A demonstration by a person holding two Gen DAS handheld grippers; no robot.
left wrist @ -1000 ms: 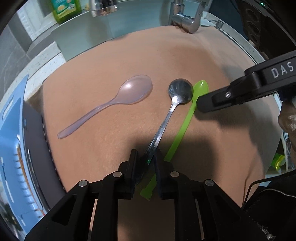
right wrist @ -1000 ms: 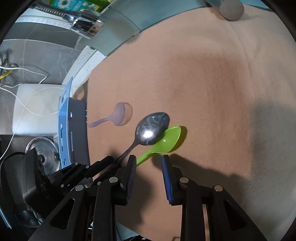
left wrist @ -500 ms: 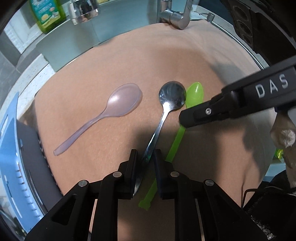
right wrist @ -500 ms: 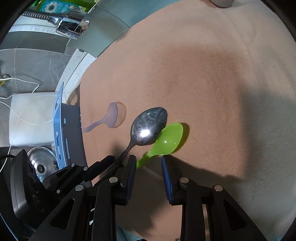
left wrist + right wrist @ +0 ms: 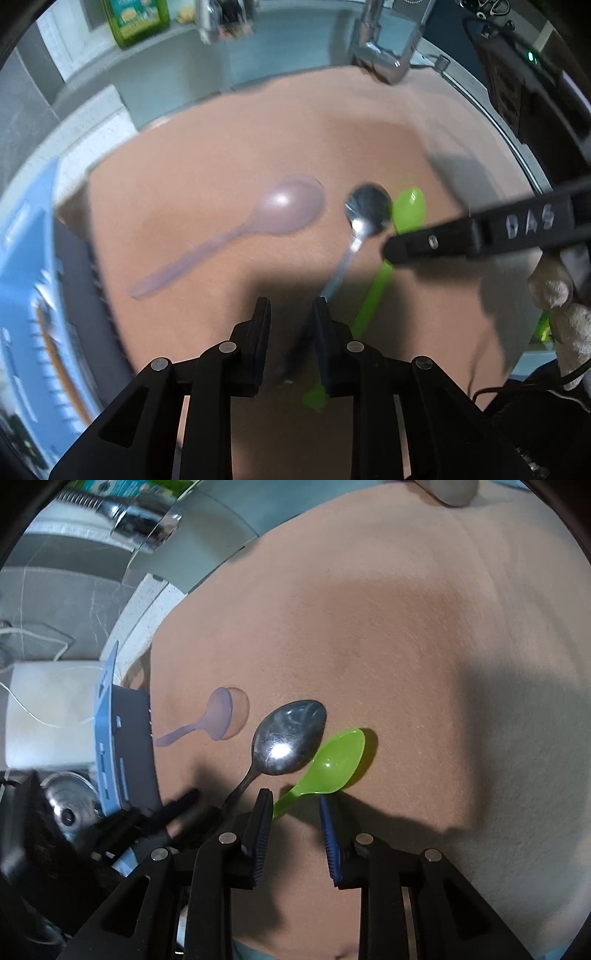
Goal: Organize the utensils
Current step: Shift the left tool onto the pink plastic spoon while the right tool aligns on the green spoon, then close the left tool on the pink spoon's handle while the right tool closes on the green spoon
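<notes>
Three spoons lie on a brown felt-like cloth (image 5: 406, 627) over the table: glossy green plastic spoon (image 5: 332, 762), steel spoon (image 5: 288, 738) beside it, translucent lilac spoon (image 5: 273, 218) apart. Both grippers (image 5: 290, 314) (image 5: 295, 805) hover low, jaws parted, empty. Beyond, a chrome faucet (image 5: 384, 62).

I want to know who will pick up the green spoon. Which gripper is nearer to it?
The right gripper. It is open just behind the green spoon, with the handle running in between its fingers. The left gripper is beside the handle, with the metal spoon handle under its right finger.
</notes>
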